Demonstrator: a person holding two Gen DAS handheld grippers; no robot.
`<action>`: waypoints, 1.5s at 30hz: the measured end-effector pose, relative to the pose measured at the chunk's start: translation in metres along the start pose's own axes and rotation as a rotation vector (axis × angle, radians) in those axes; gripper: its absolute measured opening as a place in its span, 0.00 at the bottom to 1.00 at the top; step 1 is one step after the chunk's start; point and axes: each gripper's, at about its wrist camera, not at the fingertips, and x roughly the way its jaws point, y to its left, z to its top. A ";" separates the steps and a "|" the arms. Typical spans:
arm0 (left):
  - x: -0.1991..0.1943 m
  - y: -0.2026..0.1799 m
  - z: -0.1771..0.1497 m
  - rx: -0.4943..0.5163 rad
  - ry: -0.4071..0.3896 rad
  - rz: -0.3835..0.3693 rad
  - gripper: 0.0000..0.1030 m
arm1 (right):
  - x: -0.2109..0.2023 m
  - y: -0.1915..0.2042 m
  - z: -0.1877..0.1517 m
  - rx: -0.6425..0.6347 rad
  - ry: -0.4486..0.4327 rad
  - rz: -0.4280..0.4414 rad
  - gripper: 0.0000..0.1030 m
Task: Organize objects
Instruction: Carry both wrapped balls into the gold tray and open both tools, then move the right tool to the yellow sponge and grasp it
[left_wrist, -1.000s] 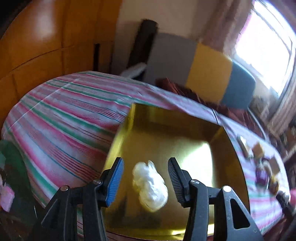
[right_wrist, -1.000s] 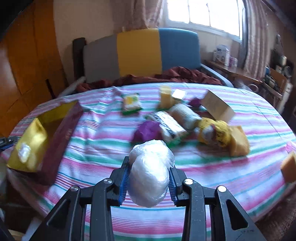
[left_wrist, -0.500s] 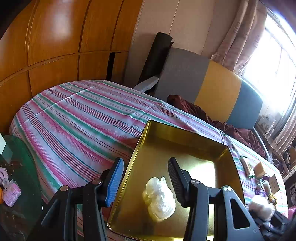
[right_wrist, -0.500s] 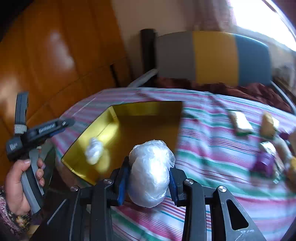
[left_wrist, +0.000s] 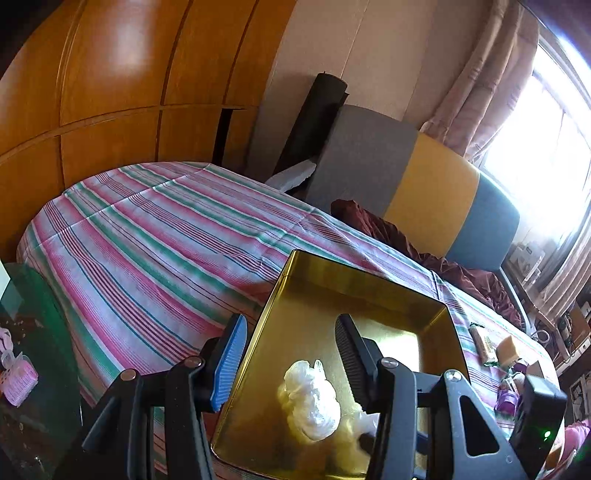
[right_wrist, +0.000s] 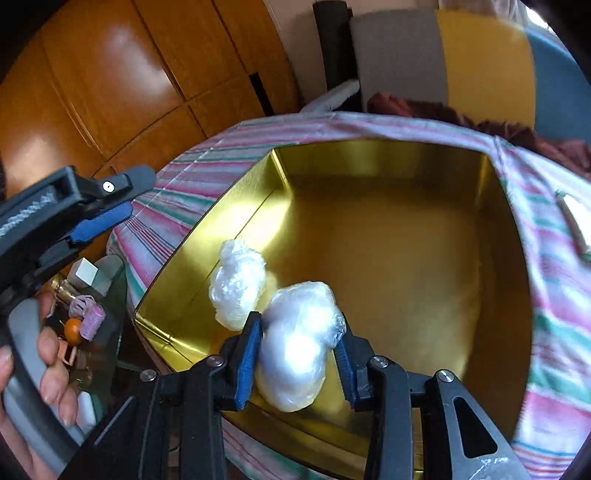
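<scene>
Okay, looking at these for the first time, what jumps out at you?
The shiny gold tin on the striped bedspread grabs the eye first, with one white plastic-wrapped bundle lying near its left wall. Right beside it, the right claw has a second white bundle between its jaws, which are opening. The left claw hangs open and empty at the tin's near left edge.

Background. Striped pink, green and white bedspread (left_wrist: 155, 236); panelled wooden wardrobe (left_wrist: 110, 74) behind it; headboard in grey, yellow and blue sections (left_wrist: 424, 184), with a crumpled maroon blanket (left_wrist: 376, 221) at its foot; curtained window (left_wrist: 546, 110) at right; black roll (left_wrist: 314, 118) leaning against the wall.
</scene>
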 end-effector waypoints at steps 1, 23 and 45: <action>0.000 0.001 0.000 -0.003 -0.002 -0.002 0.49 | 0.002 0.001 -0.002 0.007 0.011 0.014 0.46; -0.004 -0.033 -0.021 0.050 0.026 -0.103 0.49 | -0.115 -0.039 -0.006 -0.014 -0.270 -0.167 0.66; -0.026 -0.109 -0.059 0.252 0.063 -0.355 0.52 | -0.160 -0.186 -0.092 0.211 -0.200 -0.444 0.66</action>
